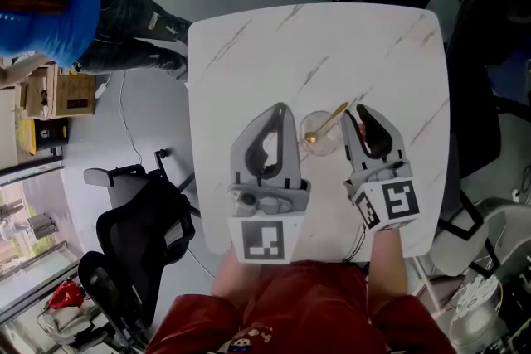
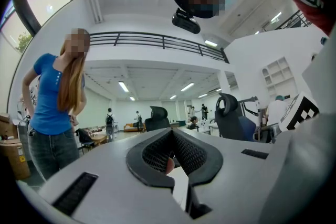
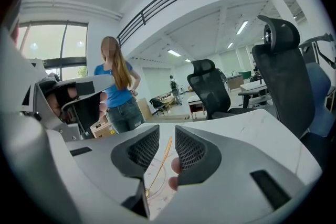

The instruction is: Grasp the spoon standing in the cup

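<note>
The white marbled tabletop (image 1: 332,46) carried one clear cup (image 1: 325,143) near its front middle. A gold spoon (image 1: 328,124) stood in the cup with its bowl at the bottom. Its handle leaned up and toward the right gripper (image 1: 361,113).

**Left gripper.** In the head view, the left gripper (image 1: 282,113) was positioned just to the left of the cup with its tips pointing away from the person. In the left gripper view, the jaws of this gripper (image 2: 171,134) met at their tips. Nothing was held between the ribbed pads.

**Right gripper.** In the head view, the right gripper was positioned just to the right of the cup, with its tips at the upper end of the spoon handle. In the right gripper view, the jaws of this gripper (image 3: 167,136) stood apart with a narrow gap between them. The spoon (image 3: 164,157) ran up through that gap. Neither pad was seen pressing on the handle. The cup (image 3: 157,186) showed below and beyond the jaws, resting on the tabletop.

**Surroundings.** A person in a blue top (image 1: 50,12) stood on the floor beyond the far left corner of the tabletop. A black office chair (image 1: 133,220) stood beside the left edge.
</note>
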Available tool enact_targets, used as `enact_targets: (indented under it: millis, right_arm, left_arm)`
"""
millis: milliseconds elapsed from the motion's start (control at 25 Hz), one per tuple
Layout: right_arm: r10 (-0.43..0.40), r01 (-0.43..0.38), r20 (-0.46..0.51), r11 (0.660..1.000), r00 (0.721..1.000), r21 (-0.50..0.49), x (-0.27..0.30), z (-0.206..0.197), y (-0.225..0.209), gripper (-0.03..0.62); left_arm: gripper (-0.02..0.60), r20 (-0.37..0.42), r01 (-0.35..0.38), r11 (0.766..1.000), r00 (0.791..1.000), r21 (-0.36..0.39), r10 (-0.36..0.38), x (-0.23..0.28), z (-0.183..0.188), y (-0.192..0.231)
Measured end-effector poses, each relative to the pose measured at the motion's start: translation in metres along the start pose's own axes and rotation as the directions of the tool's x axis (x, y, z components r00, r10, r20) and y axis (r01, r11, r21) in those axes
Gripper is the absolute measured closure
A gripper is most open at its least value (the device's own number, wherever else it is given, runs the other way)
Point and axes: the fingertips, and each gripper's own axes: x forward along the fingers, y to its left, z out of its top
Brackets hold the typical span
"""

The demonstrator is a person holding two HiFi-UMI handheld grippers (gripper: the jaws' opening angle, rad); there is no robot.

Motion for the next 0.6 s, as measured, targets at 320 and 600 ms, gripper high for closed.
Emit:
enact_targets:
  millis: [320,600]
  right_arm:
    - [0.024,-0.024,-0.051,1.0,0.998,0.017,0.014,-0.02,-0.001,0.51]
    - [0.037,-0.036,-0.065,0.999,0.997,0.018,0.019,-0.027,-0.004,0.51]
  left_arm:
    - [0.575,-0.008,-0.001,1.0,1.0,0.004,0.001,0.007,-0.006,0.002]
    - [0.575,-0.019,0.001,1.0,1.0,-0.001,-0.001,0.01,-0.011,0.001]
